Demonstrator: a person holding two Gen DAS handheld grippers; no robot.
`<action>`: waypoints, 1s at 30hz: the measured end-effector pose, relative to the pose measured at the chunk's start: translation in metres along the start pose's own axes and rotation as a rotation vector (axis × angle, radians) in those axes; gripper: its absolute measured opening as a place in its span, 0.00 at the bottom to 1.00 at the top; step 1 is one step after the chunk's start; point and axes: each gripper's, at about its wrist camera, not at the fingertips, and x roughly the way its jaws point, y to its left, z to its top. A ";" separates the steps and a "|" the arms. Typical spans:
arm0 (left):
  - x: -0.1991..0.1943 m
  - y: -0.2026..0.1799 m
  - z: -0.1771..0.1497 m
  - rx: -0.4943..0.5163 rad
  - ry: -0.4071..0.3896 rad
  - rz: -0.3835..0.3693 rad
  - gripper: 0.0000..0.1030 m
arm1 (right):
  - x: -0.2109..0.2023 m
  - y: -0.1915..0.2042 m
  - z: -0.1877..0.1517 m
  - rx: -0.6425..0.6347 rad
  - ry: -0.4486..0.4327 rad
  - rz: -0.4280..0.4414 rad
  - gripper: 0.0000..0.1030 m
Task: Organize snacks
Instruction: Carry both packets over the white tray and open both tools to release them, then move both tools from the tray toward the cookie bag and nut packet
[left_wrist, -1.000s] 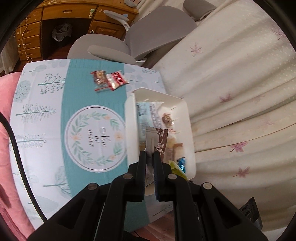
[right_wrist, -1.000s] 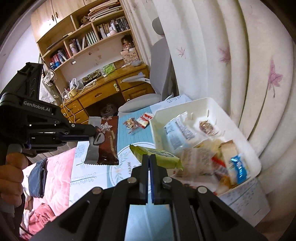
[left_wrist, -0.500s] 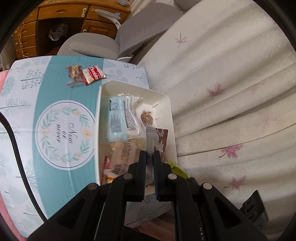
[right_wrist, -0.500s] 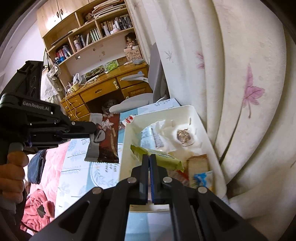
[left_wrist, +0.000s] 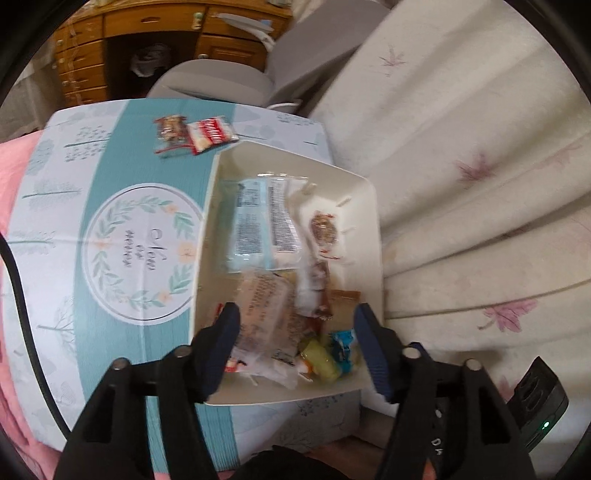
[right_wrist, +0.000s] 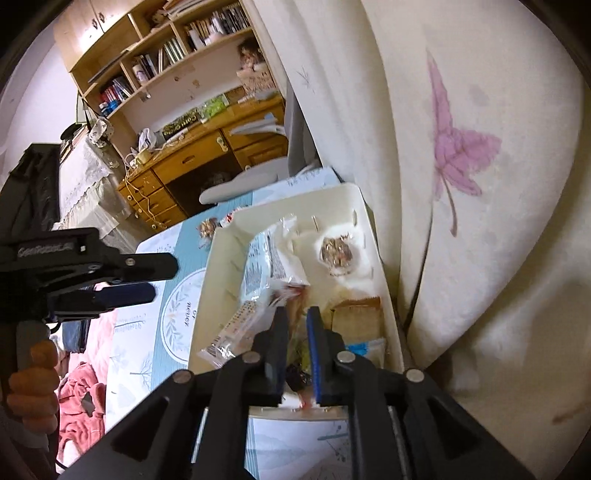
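A white bin (left_wrist: 295, 157) full of wrapped snacks stands on the teal and white table (left_wrist: 140, 236). My left gripper (left_wrist: 297, 317) hangs over its near end, jaws opening wide with nothing pressed between them. The brown chocolate bar (left_wrist: 314, 291) lies loose in the bin, and a yellow-green packet (left_wrist: 319, 356) lies near the front wall. My right gripper (right_wrist: 297, 317) is over the same bin (right_wrist: 291, 201), jaws opening a little, with blurred wrappers showing in the gap and no pad pressing on them. Two small snacks (left_wrist: 195, 134) lie on the table behind the bin.
A cream curtain (left_wrist: 461, 184) hangs close along the bin's right side. A grey chair (left_wrist: 229, 81) and a wooden desk (left_wrist: 147, 29) stand beyond the table. Pink bedding (right_wrist: 85, 387) lies to the left. The left gripper (right_wrist: 147, 278) and the hand holding it appear in the right wrist view.
Both grippers moved over the bin. The left jaws parted and the brown bar dropped into the bin. The right jaws parted slightly and the green packet left them.
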 end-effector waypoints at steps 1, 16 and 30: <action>-0.001 0.004 0.000 -0.014 -0.006 0.024 0.69 | 0.003 -0.002 0.002 0.004 0.017 0.009 0.24; -0.010 0.083 0.018 -0.191 -0.012 0.255 0.79 | 0.064 0.018 0.045 0.101 0.216 0.195 0.55; 0.014 0.141 0.116 -0.235 0.008 0.265 0.79 | 0.133 0.074 0.138 0.001 0.177 0.188 0.72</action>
